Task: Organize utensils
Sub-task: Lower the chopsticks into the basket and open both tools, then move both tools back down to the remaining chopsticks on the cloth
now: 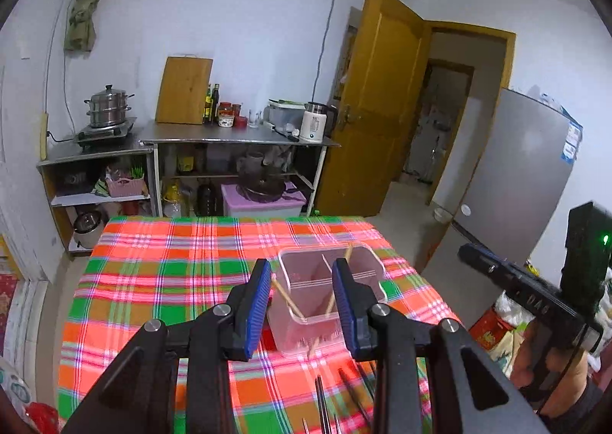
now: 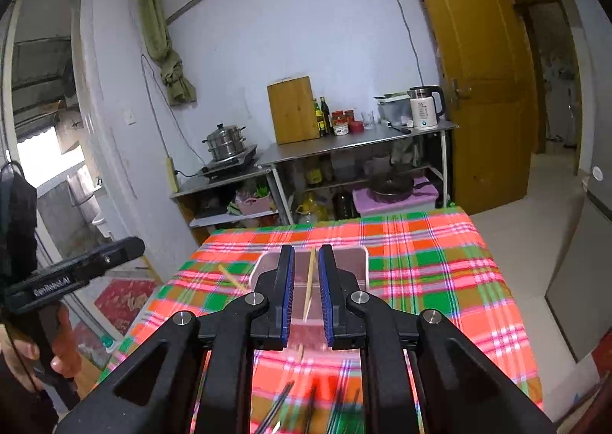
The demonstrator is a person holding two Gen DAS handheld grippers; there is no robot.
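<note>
1. Left wrist view: left gripper [image 1: 300,290] with jaws parted and nothing between them, above a clear bin [image 1: 329,296] on the plaid surface [image 1: 160,273]
2. Two wooden chopsticks [image 1: 287,298] lean in the bin; dark chopsticks [image 1: 325,403] lie nearer
3. Right wrist view: right gripper [image 2: 306,290], jaws narrowly apart, empty
</note>
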